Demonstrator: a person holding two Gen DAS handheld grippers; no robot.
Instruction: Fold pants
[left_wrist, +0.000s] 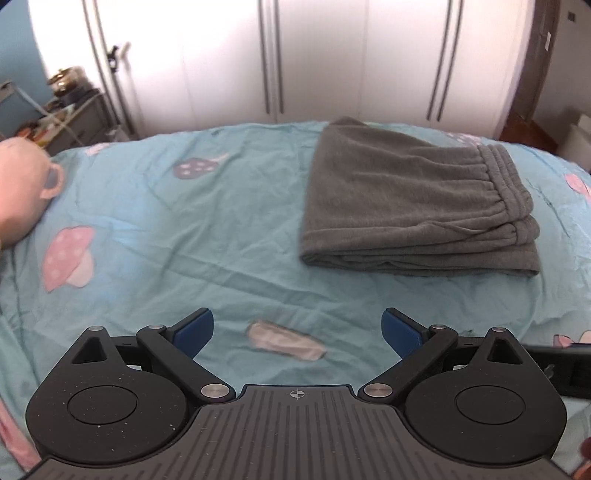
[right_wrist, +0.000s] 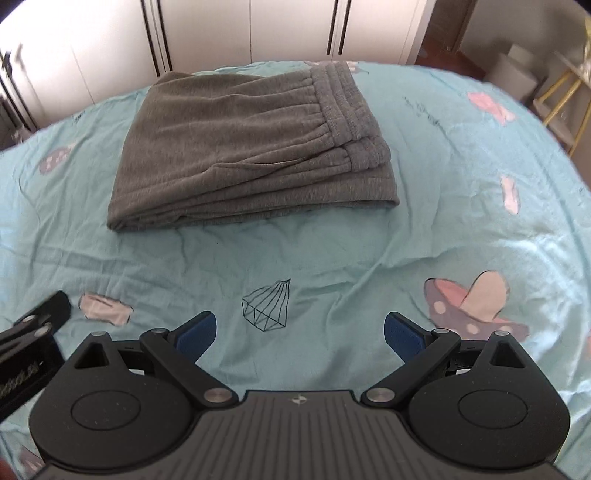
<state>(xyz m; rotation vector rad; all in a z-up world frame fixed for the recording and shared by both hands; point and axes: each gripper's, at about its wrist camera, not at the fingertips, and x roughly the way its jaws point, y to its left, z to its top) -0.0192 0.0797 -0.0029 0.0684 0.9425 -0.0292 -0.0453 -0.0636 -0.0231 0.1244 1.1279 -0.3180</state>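
**Bed with one folded stack on it**

I see a bed (left_wrist: 184, 236) covered by a light turquoise sheet (right_wrist: 424, 229), creased all over and printed with pink and grey mushrooms plus a line-drawn diamond shape at lower centre of my right wrist view. The grey pants (right_wrist: 243, 147) lie flat on the sheet, folded into a squat stack of layers, with the gathered waistband on top toward the right. They sit at upper right in my left wrist view (left_wrist: 413, 199) and upper centre in the right one. A pale pink soft shape (left_wrist: 22, 192), partly cut off, rests on the sheet at the left edge of my left wrist view.
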